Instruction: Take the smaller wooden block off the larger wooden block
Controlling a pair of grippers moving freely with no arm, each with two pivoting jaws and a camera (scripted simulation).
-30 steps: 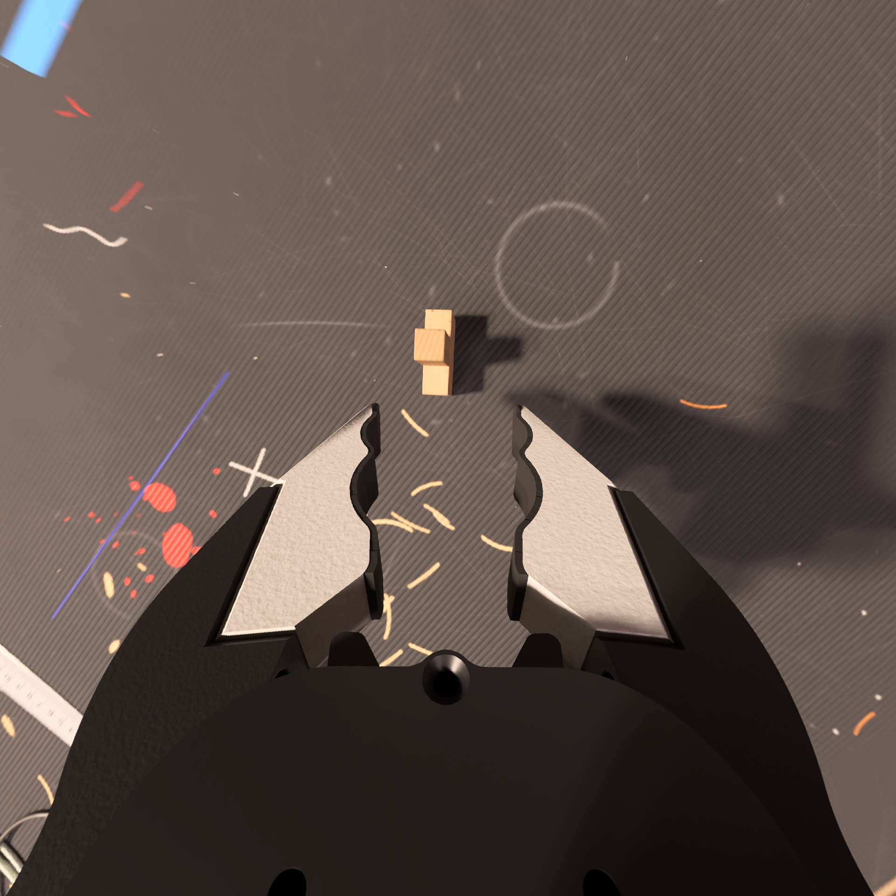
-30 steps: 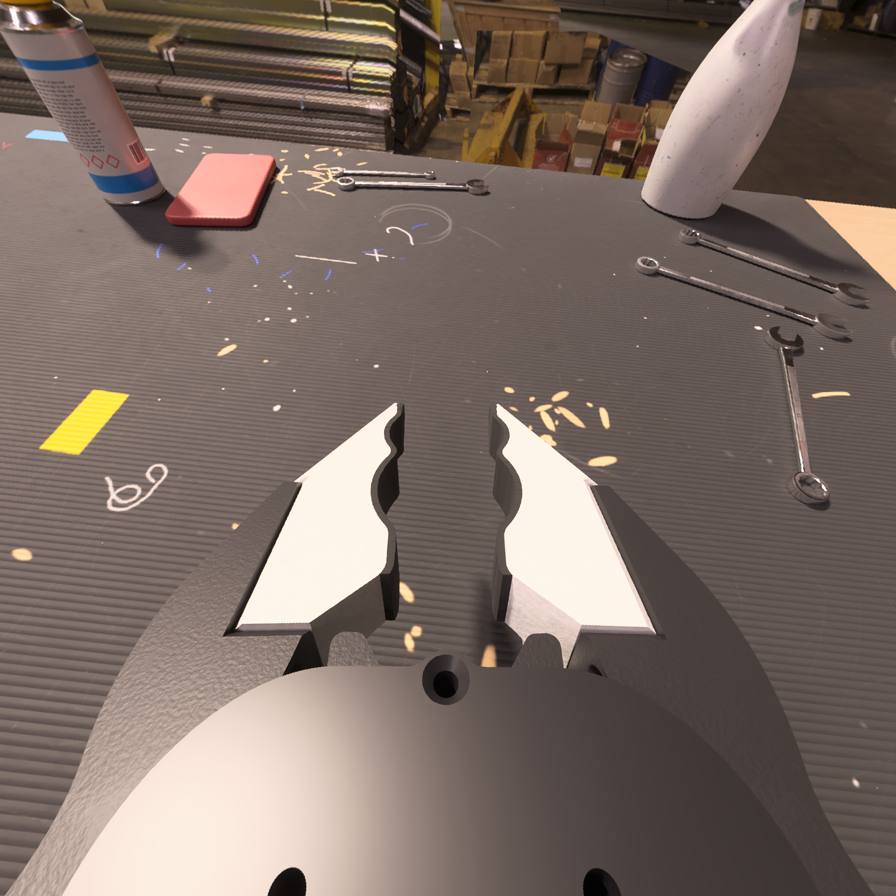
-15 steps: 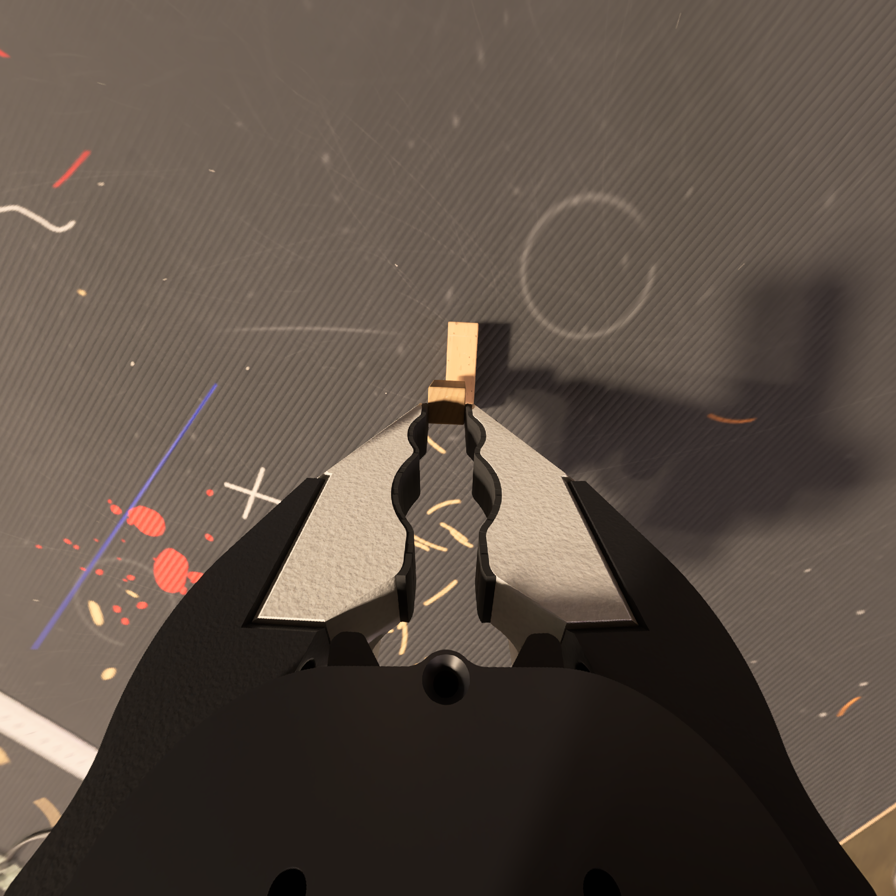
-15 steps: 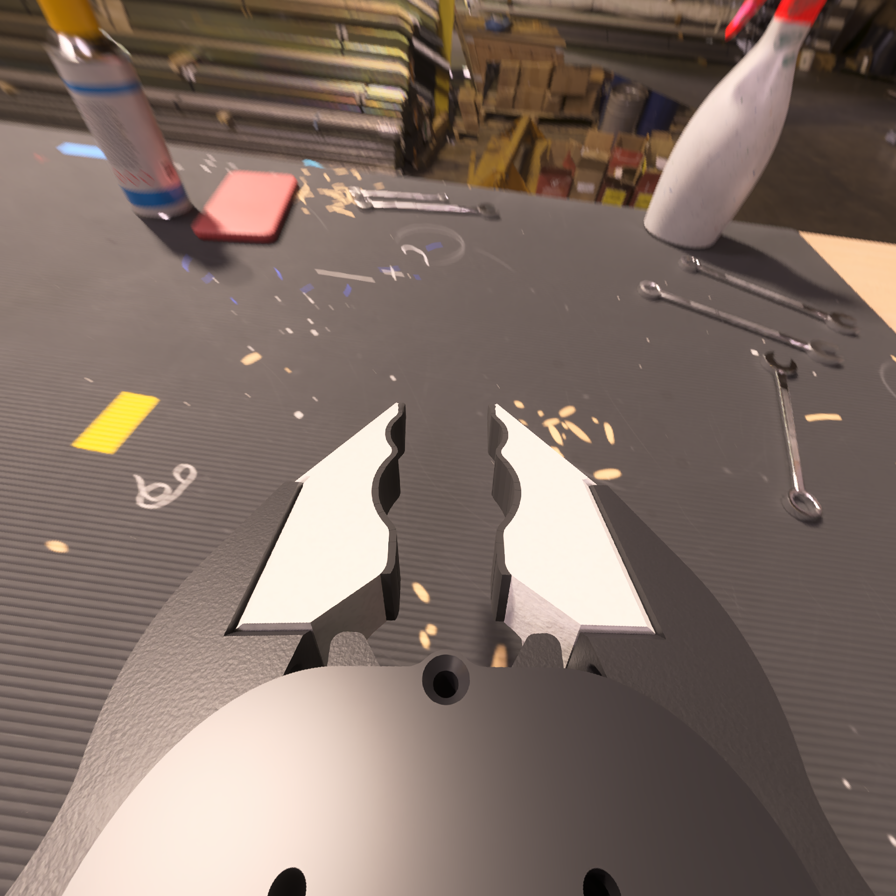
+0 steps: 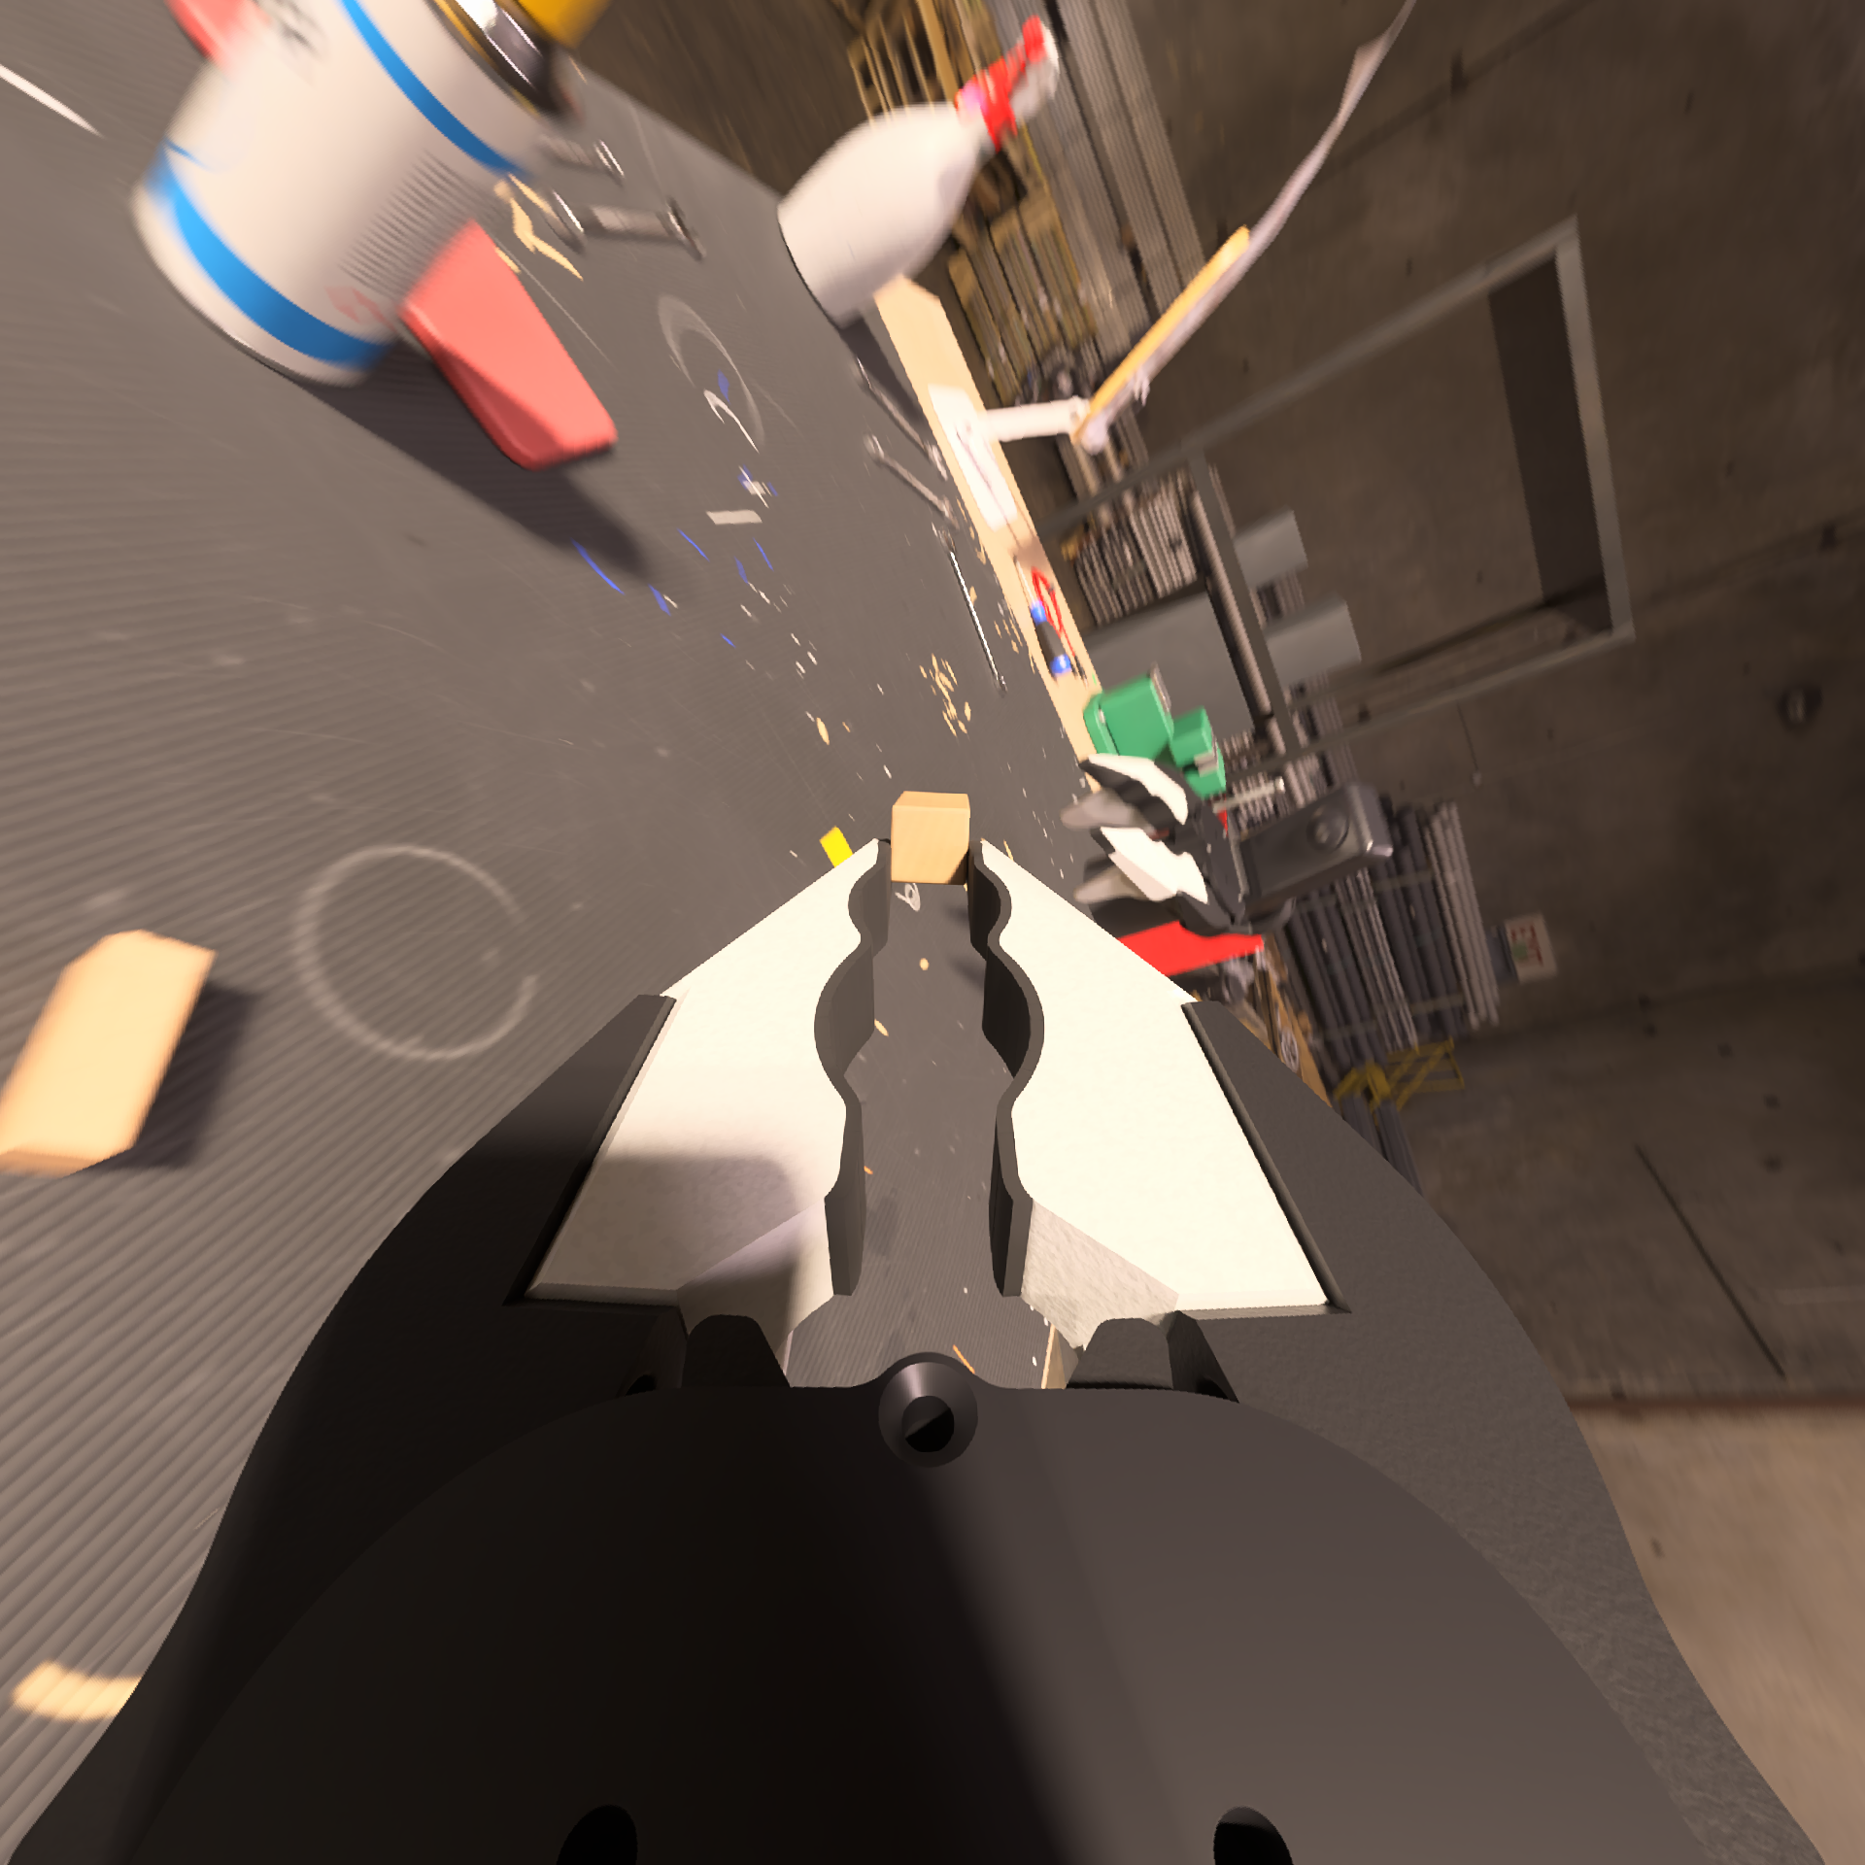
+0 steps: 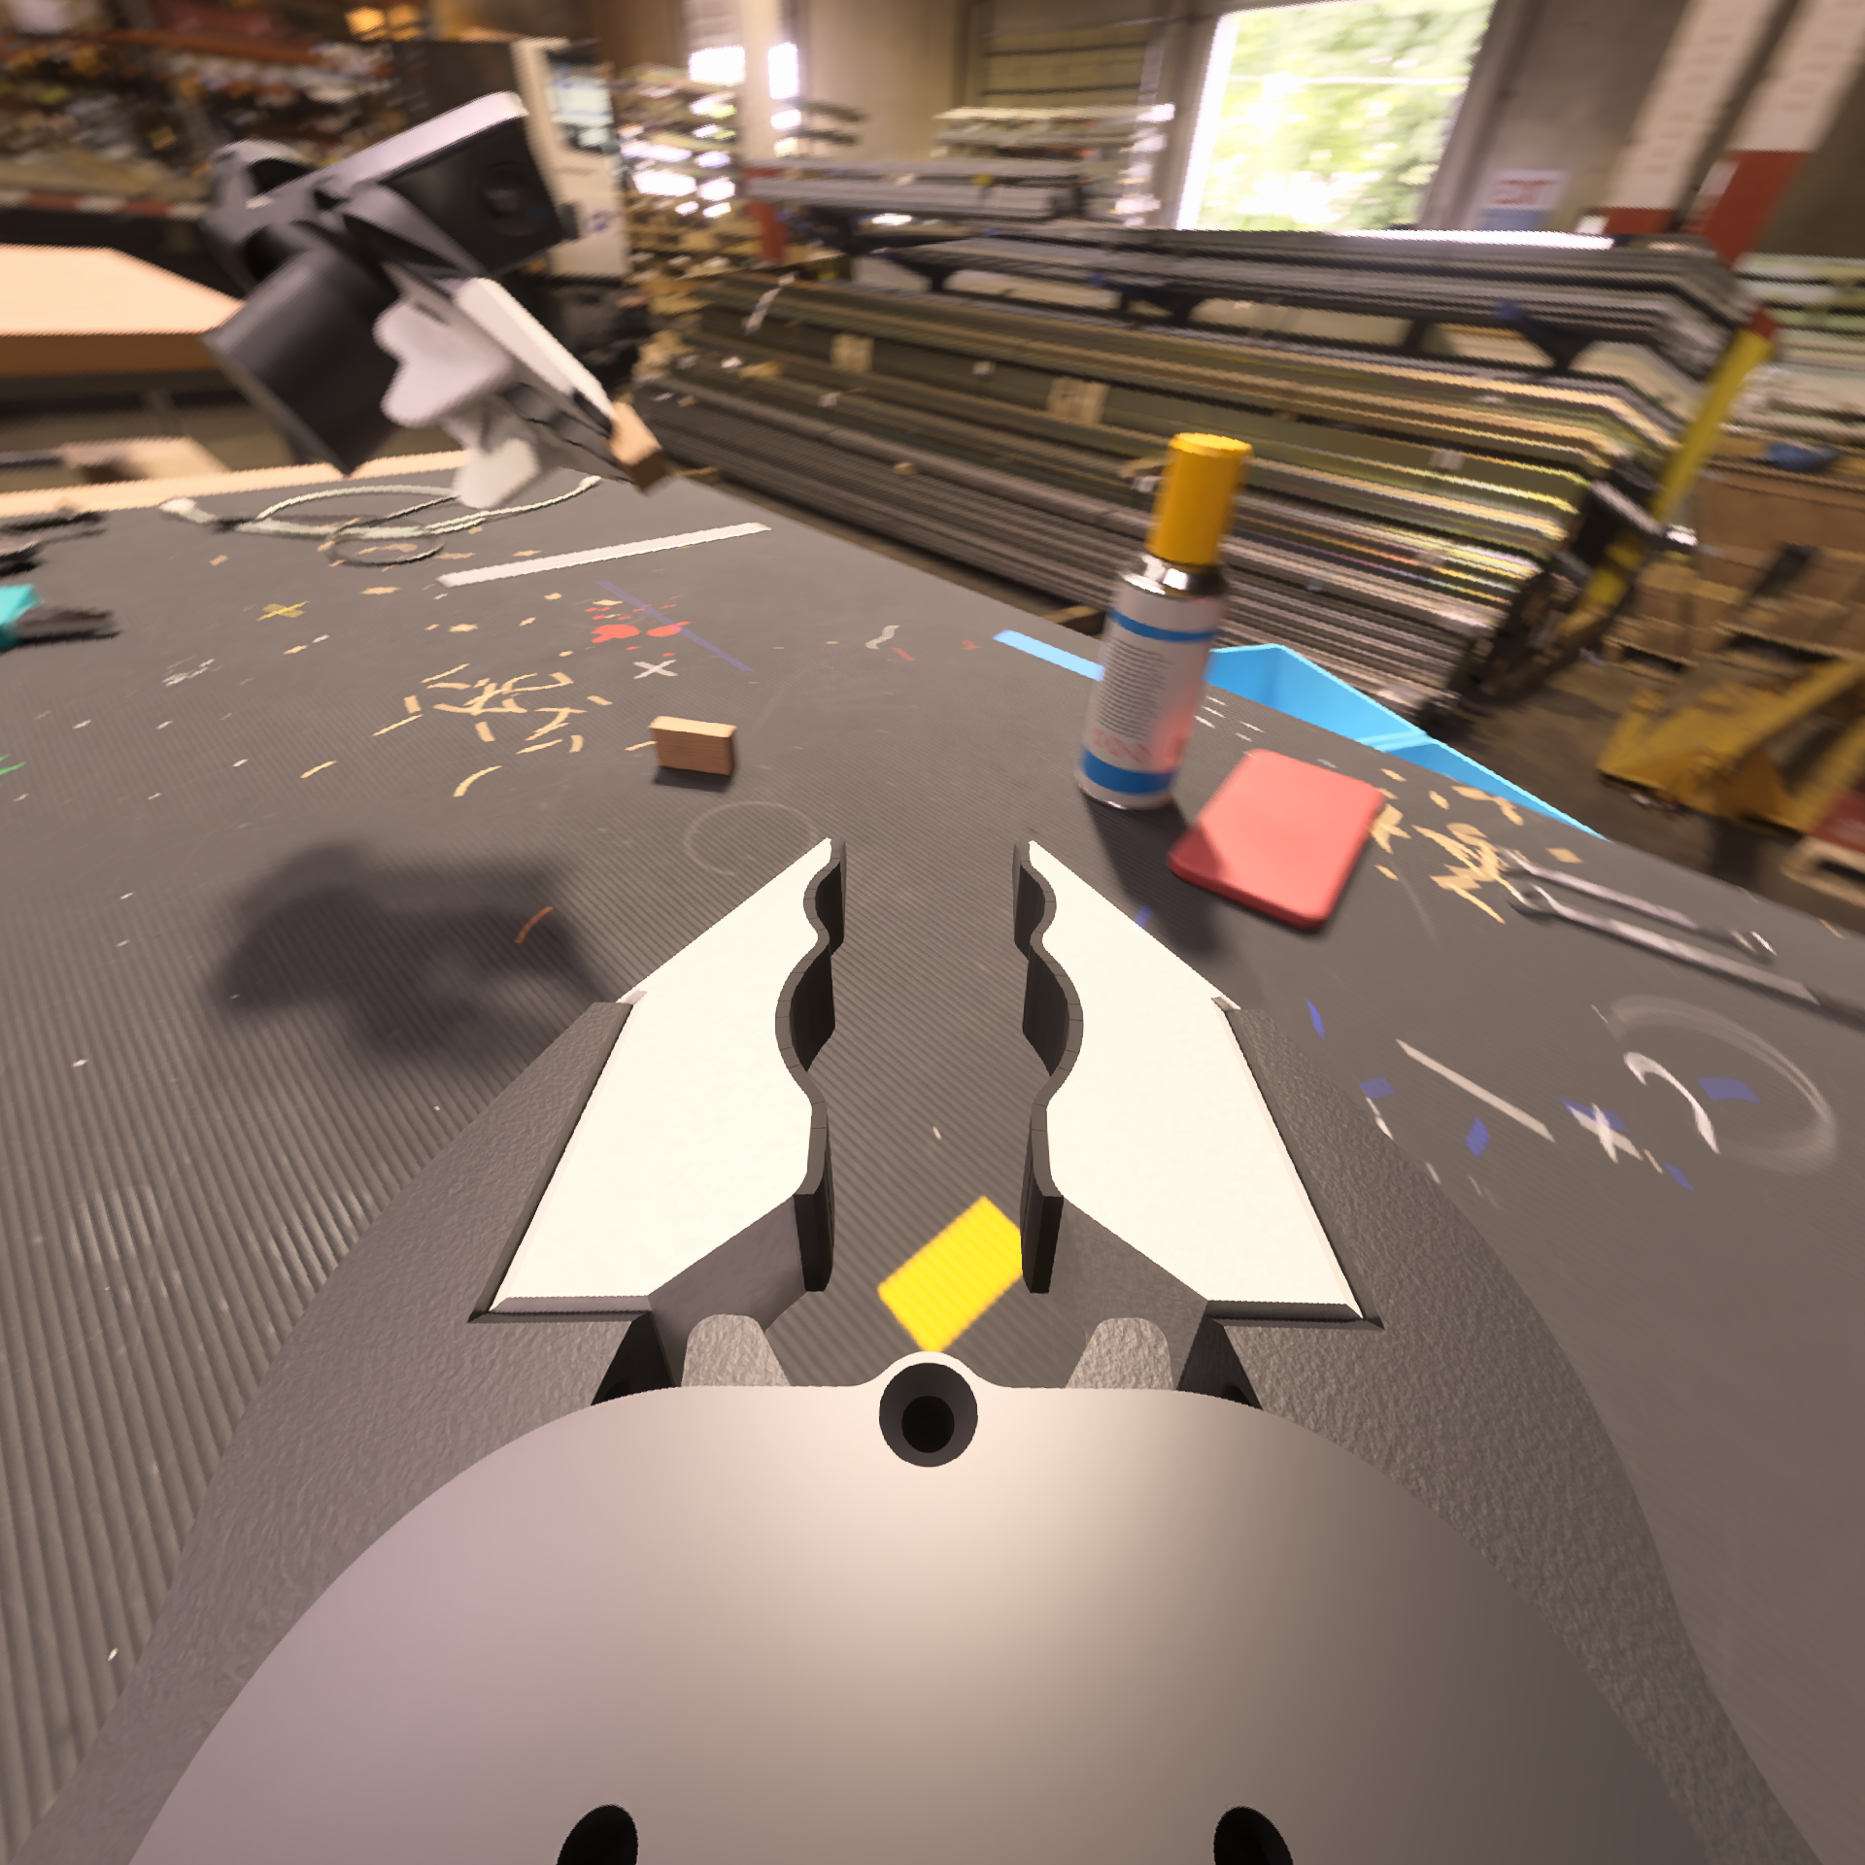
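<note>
My left gripper [image 5: 928, 858] is shut on the smaller wooden block [image 5: 929, 837], a pale cube held at the fingertips, lifted well above the dark mat. The larger wooden block [image 5: 101, 1050] lies alone on the mat at the left of the left wrist view. In the right wrist view the larger block [image 6: 692, 745] lies flat on the mat ahead, and the left gripper [image 6: 626, 456] hangs high at the upper left with the small cube [image 6: 634, 451] in its tips. My right gripper [image 6: 928, 868] is open and empty, low over the mat.
A spray can [image 6: 1150, 646] and a red flat pad [image 6: 1277, 834] stand right of the larger block. Wrenches [image 6: 1635, 918] lie at the far right. A white bowling pin [image 5: 888, 202] stands at the mat's far edge. A blue bin [image 6: 1312, 696] sits behind the can.
My left gripper has lifted the smaller block off the larger one, risen and tilted sharply. My right gripper has swung left, so the blocks and the left gripper now show in its view.
</note>
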